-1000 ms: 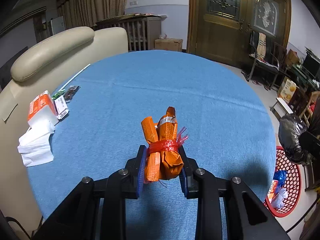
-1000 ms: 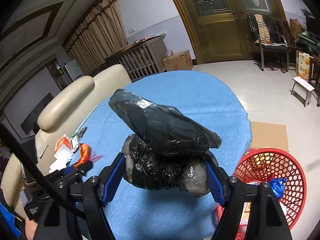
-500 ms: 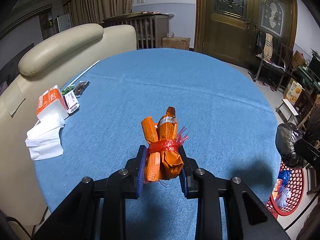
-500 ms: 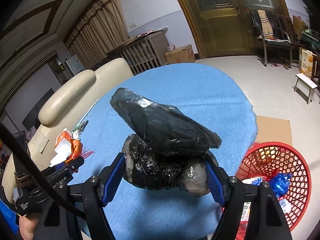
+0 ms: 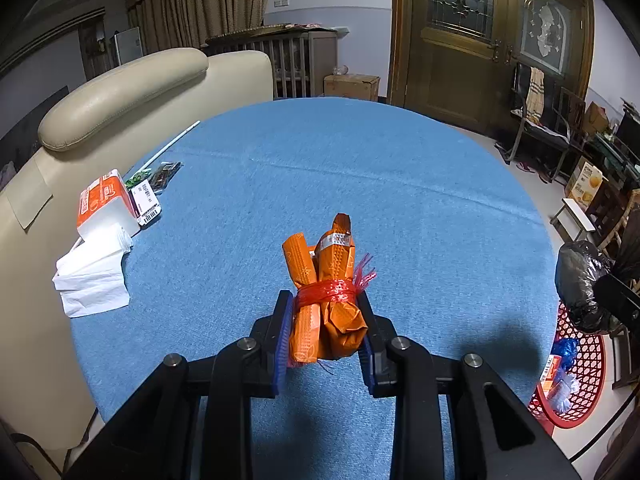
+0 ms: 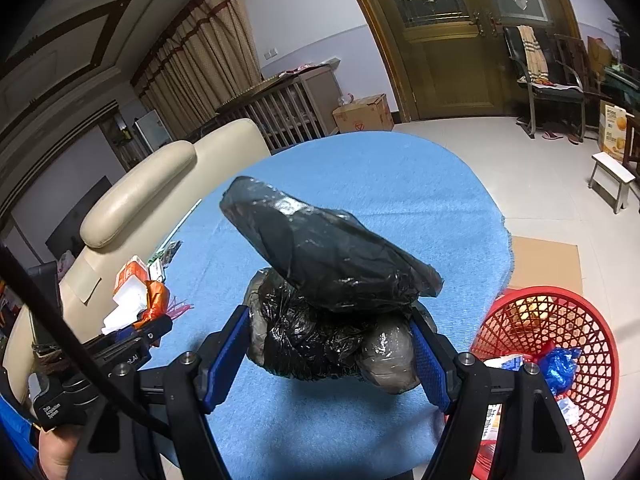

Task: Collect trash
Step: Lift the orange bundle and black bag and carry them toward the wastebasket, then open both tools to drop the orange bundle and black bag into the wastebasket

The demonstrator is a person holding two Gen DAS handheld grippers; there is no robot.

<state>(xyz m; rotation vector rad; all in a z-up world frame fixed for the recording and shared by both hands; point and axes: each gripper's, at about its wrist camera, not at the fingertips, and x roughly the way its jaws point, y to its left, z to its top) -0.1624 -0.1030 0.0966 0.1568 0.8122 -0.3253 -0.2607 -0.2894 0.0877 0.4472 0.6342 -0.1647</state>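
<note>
My left gripper [image 5: 323, 320] is shut on an orange wrapper bundle [image 5: 324, 280] tied with red string, held above the blue table [image 5: 360, 184]. My right gripper [image 6: 332, 344] is shut on a black plastic trash bag [image 6: 328, 280], held above the table's right part. The bag also shows at the right edge of the left wrist view [image 5: 582, 284]. A red mesh basket [image 6: 560, 320] stands on the floor right of the table, with blue and white trash inside; it also shows in the left wrist view [image 5: 580, 376]. The left gripper with the orange bundle [image 6: 158, 298] shows at the left of the right wrist view.
A tissue pack [image 5: 106, 204], loose white tissues [image 5: 94, 280] and small packets [image 5: 160, 176] lie at the table's left edge. A cream sofa [image 5: 132, 84] stands behind the table. A flat cardboard piece [image 6: 544, 264] lies on the floor beyond the basket. Chairs and a small white stool [image 6: 612, 184] stand at the right.
Both grippers keep their hold. The left gripper has moved slightly left and back over the table. The right gripper has risen a little with the bag; the basket shows more fully.
</note>
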